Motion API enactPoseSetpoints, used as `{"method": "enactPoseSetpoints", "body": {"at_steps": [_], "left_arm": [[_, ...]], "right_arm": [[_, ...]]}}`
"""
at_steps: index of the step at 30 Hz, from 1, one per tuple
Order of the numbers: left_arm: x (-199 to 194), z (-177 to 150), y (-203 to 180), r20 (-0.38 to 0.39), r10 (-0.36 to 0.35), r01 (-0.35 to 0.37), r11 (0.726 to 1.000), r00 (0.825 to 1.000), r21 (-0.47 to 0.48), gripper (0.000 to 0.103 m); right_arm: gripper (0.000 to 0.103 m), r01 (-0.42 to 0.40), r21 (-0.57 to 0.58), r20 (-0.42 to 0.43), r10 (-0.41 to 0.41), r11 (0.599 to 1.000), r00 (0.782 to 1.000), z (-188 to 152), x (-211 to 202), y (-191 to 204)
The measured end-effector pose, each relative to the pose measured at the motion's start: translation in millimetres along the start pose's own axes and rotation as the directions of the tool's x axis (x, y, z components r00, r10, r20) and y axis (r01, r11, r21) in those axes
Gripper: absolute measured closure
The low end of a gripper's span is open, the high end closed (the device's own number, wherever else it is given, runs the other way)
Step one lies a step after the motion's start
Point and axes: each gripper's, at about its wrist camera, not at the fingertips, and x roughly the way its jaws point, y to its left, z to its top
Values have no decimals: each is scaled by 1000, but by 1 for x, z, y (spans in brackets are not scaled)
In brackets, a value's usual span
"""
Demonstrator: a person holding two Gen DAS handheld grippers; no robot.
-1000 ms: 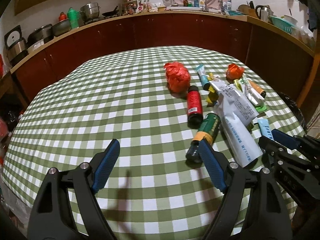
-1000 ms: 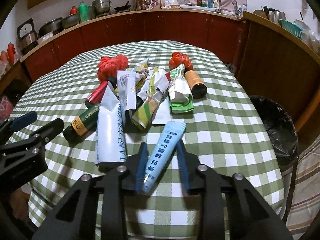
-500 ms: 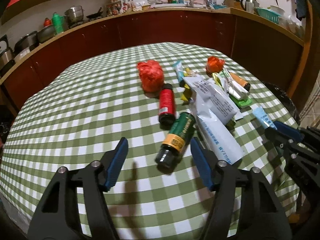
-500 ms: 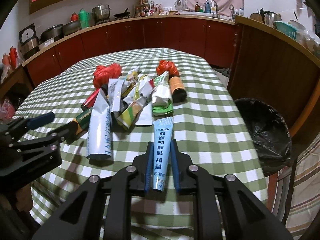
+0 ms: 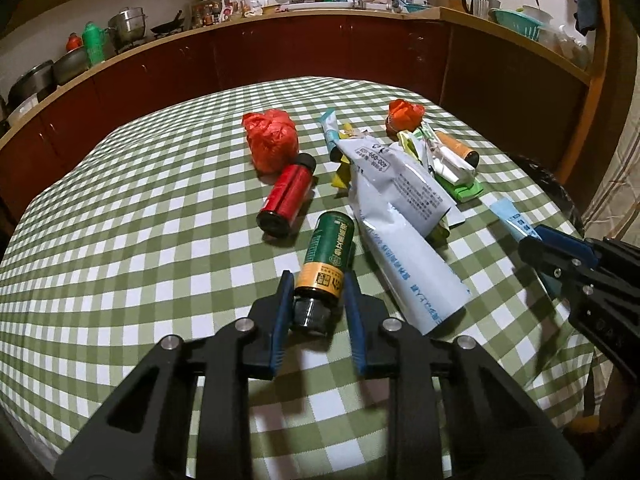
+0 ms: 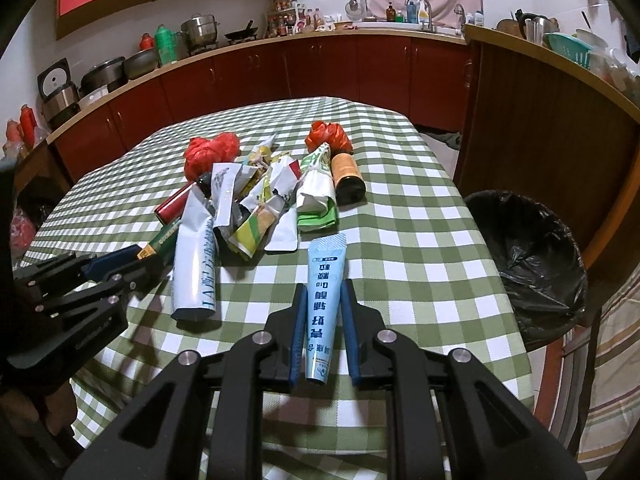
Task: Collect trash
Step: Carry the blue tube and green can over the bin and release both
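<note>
Grippers engaging two pieces of trash on the checked tablecloth.
Left gripper, wide a second ago, is closing around the green bottle; right gripper stays clamped on the blue tube, near the black-lined bin.

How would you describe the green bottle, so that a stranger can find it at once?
On the checked table, look at the near end of the trash pile, beside the long white pouch. The green bottle lies there, dark cap toward the camera, between the closing left tongs. Only it has an orange label band.
</note>
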Motion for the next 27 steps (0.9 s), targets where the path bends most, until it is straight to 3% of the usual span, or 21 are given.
{"method": "enactPoseSetpoints", "body": {"at_steps": [15,27], "left_arm": [[-37,17,1,101,16,-11,998,995,-57,78],[-26,63,-73,160,-76,74,997,984,19,78]], "right_arm": [[85,47,21,48,-48,999,998,9,-12,-18],[85,182,111,100,-193,977,976,26,-24,-88]]}}
